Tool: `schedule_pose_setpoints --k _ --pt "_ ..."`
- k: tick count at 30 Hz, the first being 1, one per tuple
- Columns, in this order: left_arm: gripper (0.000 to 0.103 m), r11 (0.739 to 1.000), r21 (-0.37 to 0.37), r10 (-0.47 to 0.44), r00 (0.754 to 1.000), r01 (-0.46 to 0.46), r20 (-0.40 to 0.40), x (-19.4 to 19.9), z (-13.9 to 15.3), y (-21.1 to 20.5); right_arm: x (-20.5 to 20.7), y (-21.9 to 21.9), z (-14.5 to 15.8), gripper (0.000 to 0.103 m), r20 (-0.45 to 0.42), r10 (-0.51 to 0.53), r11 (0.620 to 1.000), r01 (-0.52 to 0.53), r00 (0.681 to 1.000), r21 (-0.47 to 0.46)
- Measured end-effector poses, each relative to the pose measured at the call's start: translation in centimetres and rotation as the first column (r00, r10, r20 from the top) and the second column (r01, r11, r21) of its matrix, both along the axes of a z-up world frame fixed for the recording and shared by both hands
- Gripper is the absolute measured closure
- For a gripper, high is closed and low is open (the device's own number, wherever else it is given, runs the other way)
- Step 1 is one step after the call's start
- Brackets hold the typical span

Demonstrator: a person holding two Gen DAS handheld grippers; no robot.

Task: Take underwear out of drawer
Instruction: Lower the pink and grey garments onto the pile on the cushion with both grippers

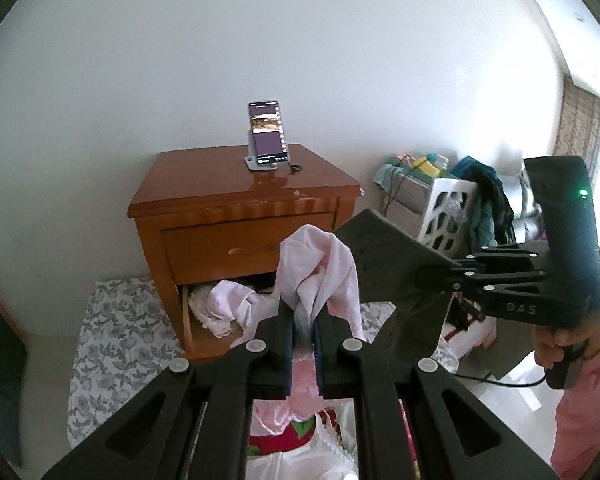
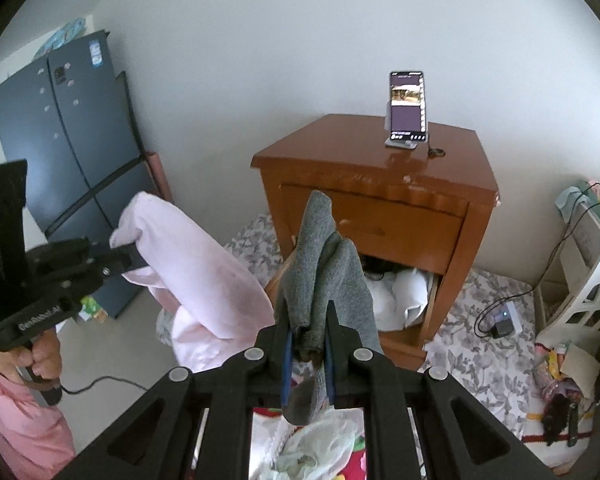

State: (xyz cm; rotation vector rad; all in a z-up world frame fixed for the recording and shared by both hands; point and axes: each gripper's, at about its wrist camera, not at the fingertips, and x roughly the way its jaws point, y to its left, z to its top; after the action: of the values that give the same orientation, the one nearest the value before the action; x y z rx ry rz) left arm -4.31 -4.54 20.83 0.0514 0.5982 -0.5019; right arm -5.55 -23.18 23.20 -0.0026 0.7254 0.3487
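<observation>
My left gripper (image 1: 304, 320) is shut on pale pink underwear (image 1: 320, 276), which bunches above its fingertips and hangs clear of the nightstand. The same pink garment (image 2: 196, 276) drapes from the left gripper (image 2: 130, 256) in the right wrist view. My right gripper (image 2: 308, 336) is shut on grey underwear (image 2: 326, 276), folded over and hanging below the fingers. Behind both stands the wooden nightstand (image 1: 244, 200) with its lower drawer (image 1: 190, 320) pulled open; white clothes (image 1: 228, 304) lie inside it. The right gripper's body (image 1: 520, 280) shows at the right of the left wrist view.
A phone on a stand (image 1: 265, 136) sits on top of the nightstand. A floral mat (image 1: 112, 344) covers the floor beside it. A white laundry basket (image 1: 444, 216) with clothes stands to the right, a dark fridge (image 2: 72, 152) to the left. More fabric (image 2: 320, 448) lies below the grippers.
</observation>
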Motion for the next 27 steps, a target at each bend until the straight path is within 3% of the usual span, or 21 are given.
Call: schedule_pose_setpoints --k 9,14,21,27 --pt "0.094 0.999 0.039 -0.034 0.999 0.035 -0.028 -1.3 -3.0 -1.3 -2.5 1.5 -4.4 0.090 -0.062 0.041 0.995 -0.046 0.997 -0.086" --pt "0.094 0.998 0.045 -0.050 0.994 0.055 -0.099 -0.9 -7.3 -2.5 -3.1 2.1 -8.5 0.090 -0.122 0.066 0.991 -0.079 0.990 -0.104" --pt "0.094 0.990 0.026 -0.125 0.951 0.138 -0.282 -2.0 -15.3 -3.4 -3.6 2.1 -16.5 0.089 -0.279 0.093 0.990 -0.118 0.956 -0.072" --pt "0.094 0.981 0.035 -0.164 0.915 0.190 -0.370 -4.3 -19.4 -3.5 -5.5 2.4 -22.1 0.089 -0.381 0.129 0.987 -0.154 0.916 -0.037"
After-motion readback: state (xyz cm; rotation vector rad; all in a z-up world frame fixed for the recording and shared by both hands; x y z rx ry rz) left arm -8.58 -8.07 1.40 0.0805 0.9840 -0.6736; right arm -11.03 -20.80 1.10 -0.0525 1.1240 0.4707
